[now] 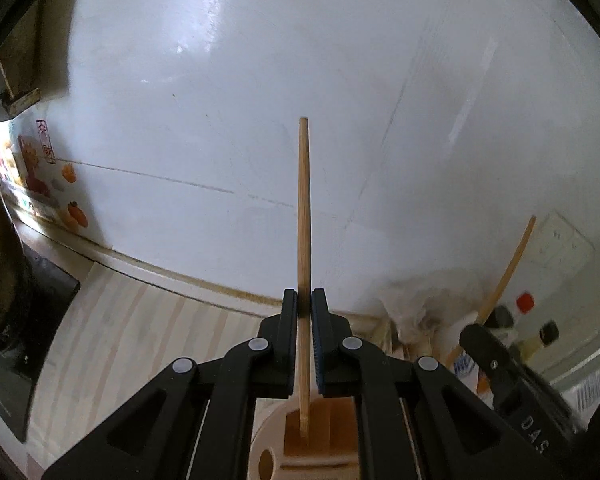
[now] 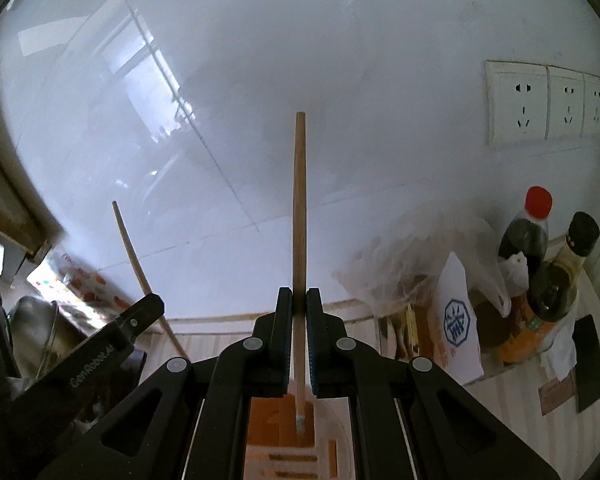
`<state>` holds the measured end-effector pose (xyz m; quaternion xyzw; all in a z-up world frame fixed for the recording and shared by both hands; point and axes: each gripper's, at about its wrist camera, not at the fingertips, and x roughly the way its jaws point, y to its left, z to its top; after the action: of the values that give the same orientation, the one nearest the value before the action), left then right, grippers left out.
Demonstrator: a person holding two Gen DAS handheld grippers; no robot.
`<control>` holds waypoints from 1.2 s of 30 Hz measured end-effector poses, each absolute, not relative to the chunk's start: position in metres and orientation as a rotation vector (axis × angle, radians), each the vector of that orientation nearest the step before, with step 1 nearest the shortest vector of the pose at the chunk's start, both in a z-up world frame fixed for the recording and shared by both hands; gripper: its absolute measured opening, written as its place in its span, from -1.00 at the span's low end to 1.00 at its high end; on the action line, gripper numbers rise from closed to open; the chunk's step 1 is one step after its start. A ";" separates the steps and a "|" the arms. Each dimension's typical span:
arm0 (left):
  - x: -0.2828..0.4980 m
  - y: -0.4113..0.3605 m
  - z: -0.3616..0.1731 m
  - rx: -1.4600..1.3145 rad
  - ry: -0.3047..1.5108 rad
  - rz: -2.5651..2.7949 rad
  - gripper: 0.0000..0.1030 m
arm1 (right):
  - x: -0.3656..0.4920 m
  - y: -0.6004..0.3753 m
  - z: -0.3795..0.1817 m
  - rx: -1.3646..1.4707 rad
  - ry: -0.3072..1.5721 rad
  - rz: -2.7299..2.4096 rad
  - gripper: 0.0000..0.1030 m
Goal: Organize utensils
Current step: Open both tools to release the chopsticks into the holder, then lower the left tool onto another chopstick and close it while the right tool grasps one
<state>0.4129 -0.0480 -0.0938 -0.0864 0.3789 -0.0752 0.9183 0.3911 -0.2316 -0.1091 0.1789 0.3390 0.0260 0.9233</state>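
My left gripper [image 1: 304, 300] is shut on a wooden chopstick [image 1: 304, 216] held upright, its lower end inside a compartment of a beige utensil holder [image 1: 276, 436] below the fingers. My right gripper [image 2: 299, 298] is shut on a second wooden chopstick [image 2: 299, 208], also upright, its tip over the slotted utensil holder [image 2: 296, 452]. The right gripper [image 1: 500, 364] with its chopstick [image 1: 508, 272] shows at the right of the left wrist view. The left gripper [image 2: 112, 344] with its chopstick [image 2: 136, 264] shows at the left of the right wrist view.
A white tiled wall [image 1: 260, 100] stands close ahead. The countertop [image 1: 140, 328] is pale striped wood. A dark stove [image 1: 16, 320] lies at the left. Sauce bottles [image 2: 528, 240], a plastic bag [image 2: 420, 256] and wall sockets [image 2: 544, 104] are at the right.
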 end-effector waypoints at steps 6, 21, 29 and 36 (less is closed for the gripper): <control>0.392 -0.045 -0.085 -0.092 0.819 -0.175 -0.75 | 0.379 -0.229 -0.117 0.351 0.784 0.113 -0.80; 0.332 -0.006 -0.066 -0.029 0.782 -0.044 1.00 | 0.316 -0.253 -0.086 0.386 0.762 0.041 0.28; 0.297 0.011 -0.096 -0.017 0.830 -0.001 1.00 | 0.273 -0.264 -0.104 0.353 0.742 -0.048 0.85; 0.267 0.016 -0.165 0.020 0.986 0.014 1.00 | 0.244 -0.271 -0.152 0.346 0.867 -0.090 0.85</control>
<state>0.2666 0.0165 -0.1645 0.0098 0.4735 0.0069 0.8807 0.2443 -0.2709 -0.1519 0.1669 0.4179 -0.0435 0.8920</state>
